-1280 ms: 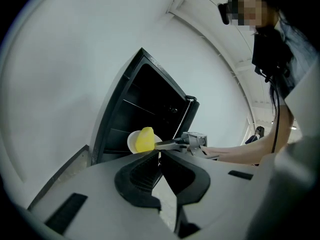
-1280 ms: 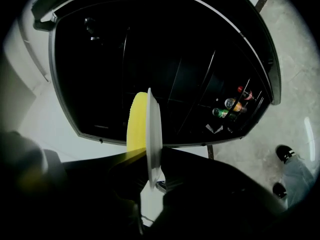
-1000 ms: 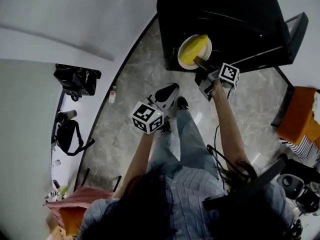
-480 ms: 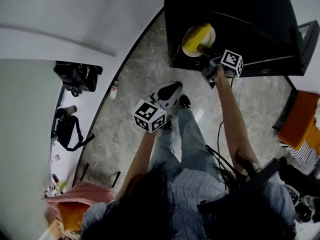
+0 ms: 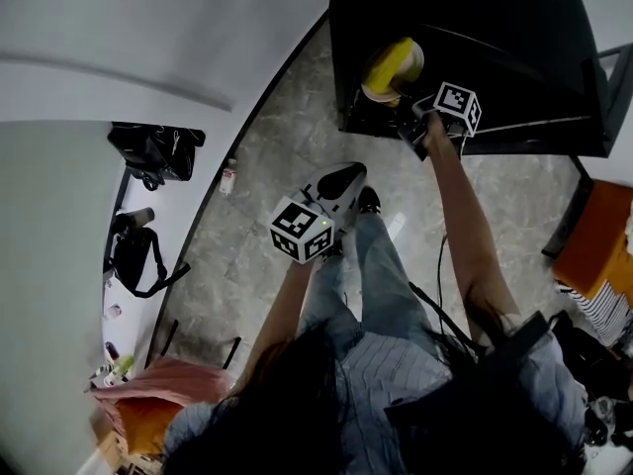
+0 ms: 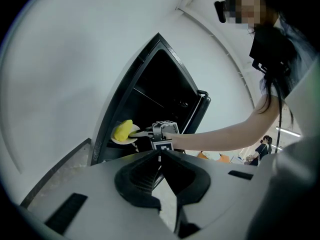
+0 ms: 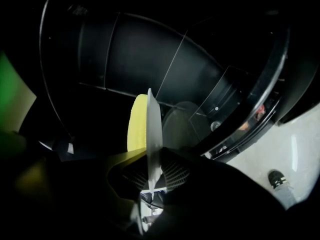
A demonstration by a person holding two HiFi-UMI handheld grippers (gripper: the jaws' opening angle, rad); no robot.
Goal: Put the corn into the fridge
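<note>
The yellow corn point(image 5: 386, 65) lies on a small white plate point(image 5: 414, 59) at the mouth of the open black fridge point(image 5: 475, 18). My right gripper point(image 5: 404, 97) is shut on the plate's near rim and holds it out at arm's length. In the right gripper view the plate point(image 7: 152, 129) stands edge-on between the jaws, with the corn point(image 7: 135, 124) on its left and the dark fridge interior behind. My left gripper point(image 5: 346, 174) hangs lower over the floor, shut and holding nothing. In the left gripper view, the corn point(image 6: 122, 131) and the plate point(image 6: 126, 141) sit at the fridge opening.
The fridge door point(image 6: 197, 111) stands open to the right. Clear shelves and door bins point(image 7: 235, 109) show inside. Two black bags point(image 5: 153, 151) and a small bottle point(image 5: 228, 178) lie along the left wall. An orange seat point(image 5: 593, 236) is at the right, on the grey stone floor point(image 5: 287, 137).
My right gripper has carried the plate and corn farther into the fridge opening. The left gripper has barely shifted.
</note>
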